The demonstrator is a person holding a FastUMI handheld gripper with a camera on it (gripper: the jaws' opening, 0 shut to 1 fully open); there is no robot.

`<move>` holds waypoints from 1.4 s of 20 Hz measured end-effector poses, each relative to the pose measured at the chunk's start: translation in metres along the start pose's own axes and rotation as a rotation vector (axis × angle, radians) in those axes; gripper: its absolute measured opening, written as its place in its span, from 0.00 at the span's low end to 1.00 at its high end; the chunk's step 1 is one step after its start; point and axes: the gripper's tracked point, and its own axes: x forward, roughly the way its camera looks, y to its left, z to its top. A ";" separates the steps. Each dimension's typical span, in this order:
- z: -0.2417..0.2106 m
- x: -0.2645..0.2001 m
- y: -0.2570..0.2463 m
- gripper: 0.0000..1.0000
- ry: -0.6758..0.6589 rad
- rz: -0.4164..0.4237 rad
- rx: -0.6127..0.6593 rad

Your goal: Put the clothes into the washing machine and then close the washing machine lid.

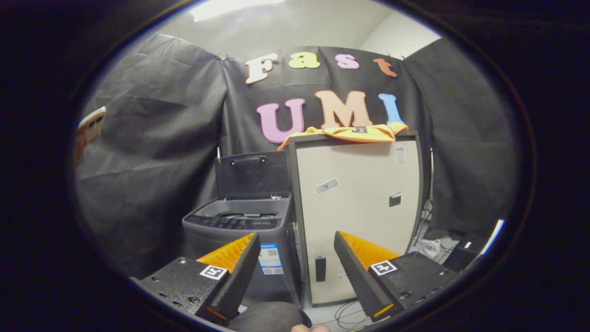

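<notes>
The gripper [295, 258] has its fingers wide apart and holds nothing. The orange clothes [355, 133] lie far beyond them, draped on top of the tall pale cabinet [357, 203]. Left of the cabinet, just beside it, stands the washing machine [239, 230], with its lid [251, 174] raised upright. I cannot tell if anything is inside the tub. I think the risk is a shallow pinch: the cloth could slip, or a hanging part could catch on the cabinet edge and fall beside the machine instead of into it
</notes>
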 end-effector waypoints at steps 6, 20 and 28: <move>0.060 0.039 -0.033 0.97 -0.026 -0.059 -0.082; 0.178 0.133 -0.053 0.99 -0.041 -0.091 -0.269; 0.213 0.207 -0.100 0.99 0.086 -0.158 -0.274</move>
